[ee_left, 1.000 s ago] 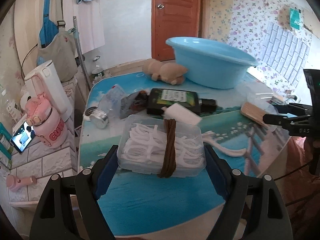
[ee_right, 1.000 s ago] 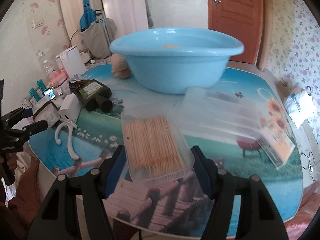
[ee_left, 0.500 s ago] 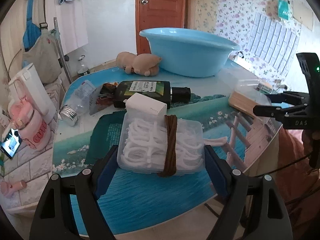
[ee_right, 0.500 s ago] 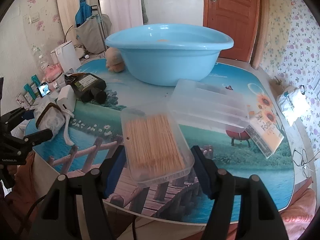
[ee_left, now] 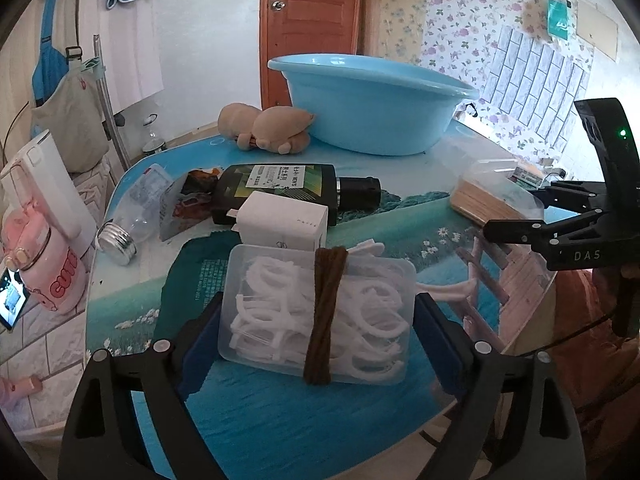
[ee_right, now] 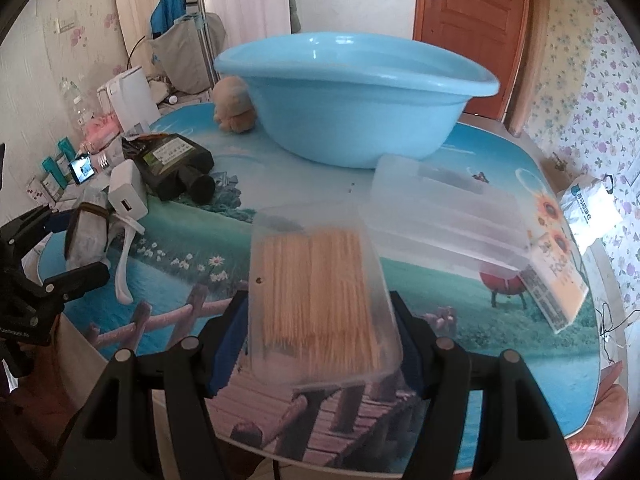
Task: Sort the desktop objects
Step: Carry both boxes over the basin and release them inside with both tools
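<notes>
A clear box of white floss picks (ee_left: 320,312), bound with a brown band, lies on the table's near left part between the fingers of my left gripper (ee_left: 318,308). Its jaws are opening, and a thin gap shows at each blue pad. My right gripper (ee_right: 318,304) is shut on a clear box of wooden toothpicks (ee_right: 316,292), held tilted above the table's front edge. The left wrist view shows that toothpick box (ee_left: 488,200) at the right, with the right gripper's fingers (ee_left: 508,226) around it. From the right wrist camera, the floss box (ee_right: 86,232) sits far left.
A big blue basin (ee_right: 352,96) stands at the back. Near the floss box lie a white charger block (ee_left: 284,224), a dark bottle (ee_left: 280,192) and a clear bottle (ee_left: 128,224). A plush toy (ee_left: 272,128) lies by the basin. A clear lidded box (ee_right: 444,216) and a yellow pack (ee_right: 556,276) lie right.
The left gripper sank toward the table with the floss box and its jaws have widened off the box's sides. The right gripper keeps its hold on the toothpick box, hardly moved.
</notes>
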The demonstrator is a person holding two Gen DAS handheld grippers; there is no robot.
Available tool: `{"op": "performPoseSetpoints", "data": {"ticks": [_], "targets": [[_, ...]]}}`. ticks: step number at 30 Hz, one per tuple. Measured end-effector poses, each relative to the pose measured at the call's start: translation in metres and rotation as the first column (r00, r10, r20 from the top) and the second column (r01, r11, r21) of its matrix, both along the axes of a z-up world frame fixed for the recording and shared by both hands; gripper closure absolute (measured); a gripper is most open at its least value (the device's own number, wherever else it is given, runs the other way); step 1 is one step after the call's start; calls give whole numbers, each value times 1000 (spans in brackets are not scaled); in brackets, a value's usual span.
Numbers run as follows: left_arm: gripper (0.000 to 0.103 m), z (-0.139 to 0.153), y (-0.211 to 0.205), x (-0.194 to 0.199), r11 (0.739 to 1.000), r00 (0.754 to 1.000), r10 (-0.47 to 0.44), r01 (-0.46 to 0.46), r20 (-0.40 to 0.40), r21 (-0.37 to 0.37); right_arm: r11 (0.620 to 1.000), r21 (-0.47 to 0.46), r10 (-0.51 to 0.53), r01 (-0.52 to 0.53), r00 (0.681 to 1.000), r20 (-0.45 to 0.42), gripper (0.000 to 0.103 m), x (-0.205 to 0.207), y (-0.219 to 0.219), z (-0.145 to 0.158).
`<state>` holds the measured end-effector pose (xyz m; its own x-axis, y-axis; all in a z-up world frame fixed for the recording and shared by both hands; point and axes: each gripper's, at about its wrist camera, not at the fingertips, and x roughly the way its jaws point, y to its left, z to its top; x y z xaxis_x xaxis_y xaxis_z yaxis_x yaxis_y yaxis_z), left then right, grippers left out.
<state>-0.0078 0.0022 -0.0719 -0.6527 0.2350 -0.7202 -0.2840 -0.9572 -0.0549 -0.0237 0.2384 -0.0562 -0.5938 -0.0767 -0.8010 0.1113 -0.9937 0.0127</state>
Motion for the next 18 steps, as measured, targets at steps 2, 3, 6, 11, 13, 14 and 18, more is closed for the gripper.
{"op": "performPoseSetpoints", "data": {"ticks": [2,3,6,11,13,14,18], "targets": [[13,1,1,0,1000,1000,-4,4,-5,-2,1000,4,4,-4,1000,2,37,-2,-2,0],[13,1,1,0,1000,1000,-5,5,-8,2,1000,0,4,-4,1000,0,37,-3,-2,1],[17,5,-1,2,1000,1000,2,-1,-18,18,1000,-9,-1,1,1000,-10,39,-2,-1,3],[18,13,-5,5,1000,999,12,-11,-38,29,1000,-24,-7,7,1000,-12,43,1,3,7],[18,18,-6,7,999,999,18,-17,-51,35,999,-35,1,-2,1000,-25,43,3,3,10],[18,22,-6,9,999,998,25,-22,-60,38,999,-37,7,-8,999,-37,43,5,3,13],[18,35,-6,11,999,995,42,-38,-87,39,998,-33,43,-46,995,-90,43,12,-2,23]]}}
